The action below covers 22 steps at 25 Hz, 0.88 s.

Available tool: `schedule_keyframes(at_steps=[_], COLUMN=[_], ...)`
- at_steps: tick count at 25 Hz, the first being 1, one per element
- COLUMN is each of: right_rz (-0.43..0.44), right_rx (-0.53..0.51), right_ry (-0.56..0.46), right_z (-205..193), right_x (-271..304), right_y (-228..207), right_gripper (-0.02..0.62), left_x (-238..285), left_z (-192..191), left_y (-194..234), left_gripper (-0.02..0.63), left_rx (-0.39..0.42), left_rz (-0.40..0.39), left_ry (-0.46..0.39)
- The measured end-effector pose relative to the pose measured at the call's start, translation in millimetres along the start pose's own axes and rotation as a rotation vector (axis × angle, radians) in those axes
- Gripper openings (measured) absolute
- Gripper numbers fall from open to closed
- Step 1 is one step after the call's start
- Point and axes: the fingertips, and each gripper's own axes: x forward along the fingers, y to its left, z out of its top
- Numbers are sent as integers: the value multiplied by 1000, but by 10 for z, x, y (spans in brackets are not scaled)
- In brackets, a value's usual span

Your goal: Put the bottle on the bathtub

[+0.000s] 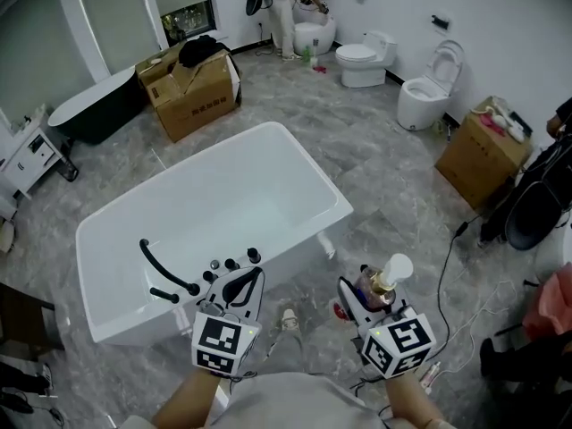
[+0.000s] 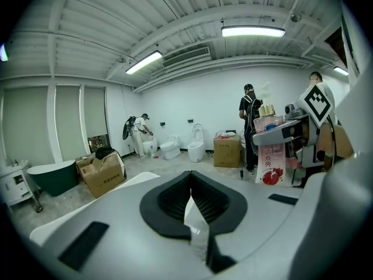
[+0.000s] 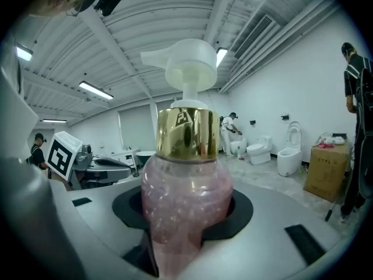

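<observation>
Scene: a showroom-like room with a grey marbled floor (image 1: 357,150); there is no bench, so places are given by the bathtub's edges and corners.

Bathtub (image 1: 308,164): white, rectangular and empty, set at a slant across the floor. A black faucet (image 1: 161,271) and a row of black knobs (image 1: 231,264) sit on its near long edge, toward the left corner.

Right gripper (image 1: 368,295): jaws clamped on the pink body of the bottle (image 3: 183,214), which stands upright between them.

Bottle details: translucent pink with glitter, a gold collar (image 3: 186,133) and a white pump head (image 1: 396,268) on top.

Bottle place: held in the air over the floor, off the right end of the tub's near long edge — apart from the rim, not on the tub.

Left gripper (image 1: 243,286): jaws together, with nothing clamped. In the head view the tips lie at the near long edge, just beside the knobs; whether they touch the rim cannot be told.

Beyond the far-left corner: an open cardboard box (image 1: 192,88) and a dark bathtub (image 1: 94,110).

Far wall: two white toilets (image 1: 362,61) — and a person (image 1: 288,7) standing bent over another fixture.

Right of the tub: a second cardboard box (image 1: 483,155) and cables on the floor.
</observation>
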Motion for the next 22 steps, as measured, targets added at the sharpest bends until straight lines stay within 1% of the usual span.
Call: schedule_keyframes(at_steps=[3,8,13,16,19,22], right_rz=[-3,-6,25,37,31,16], right_rx=[-4,-36,-60,-68,-65,-72], right_ry=[7,15,24,14,-5,-23], right_z=[65,136,227,271,283,229], right_x=[294,843,1533,1879,2162,2387], right_y=[-97,-378,-530,-603,-669,-759], right_gripper=[219,219,219,219,219,219], left_x=[242,793,1305,1559,1769,1926], left_z=[58,80,-39,-100,-166,-261], left_y=[143,368,771,963,1129,1245], left_gripper=[20,20,20,20,20,20], left_rx=[17,6,-1,-6,-10,-33], left_rz=[-22,-58,-84,-95,-97,-85], left_ry=[18,35,81,93,94,91])
